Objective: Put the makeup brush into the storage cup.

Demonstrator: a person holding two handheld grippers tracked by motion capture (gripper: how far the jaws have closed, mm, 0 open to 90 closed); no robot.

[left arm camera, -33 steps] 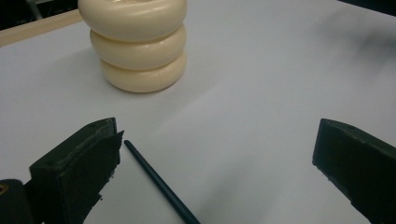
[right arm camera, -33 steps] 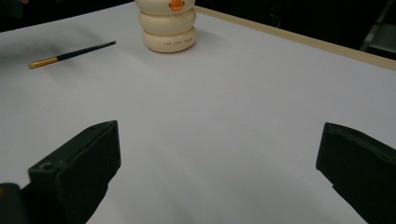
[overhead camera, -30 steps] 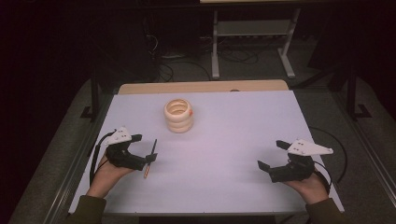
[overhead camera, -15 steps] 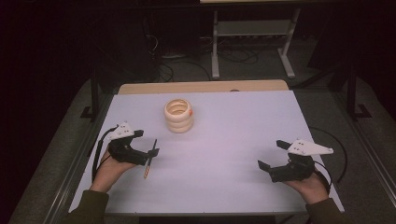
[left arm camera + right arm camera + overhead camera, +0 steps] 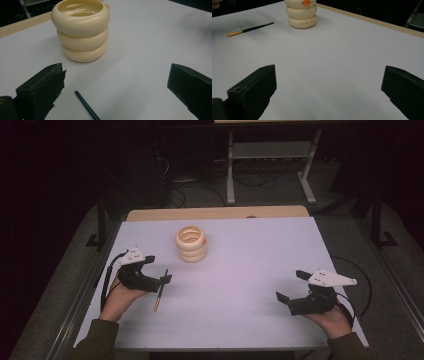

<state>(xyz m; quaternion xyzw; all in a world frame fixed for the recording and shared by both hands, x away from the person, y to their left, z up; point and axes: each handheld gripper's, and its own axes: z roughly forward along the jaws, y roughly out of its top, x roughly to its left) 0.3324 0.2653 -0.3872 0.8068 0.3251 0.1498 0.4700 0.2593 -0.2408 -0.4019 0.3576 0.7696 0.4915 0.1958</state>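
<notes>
The left hand-held gripper (image 5: 162,281), jaws apart, hovers over the thin, stiff, light brush (image 5: 160,291) lying flat on the desk (image 5: 250,260), probably best pinched mid-shaft lest it roll away.

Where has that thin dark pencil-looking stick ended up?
In the high view the stick lies flat on the white table, near its left side, just beside the left claw and nearer the person than the cream ringed holder.

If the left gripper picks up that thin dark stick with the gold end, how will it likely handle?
The stick looks straight and stiff, probably light. Thin and lying flat on the table, it may roll or slip between the open left gripper.
</notes>
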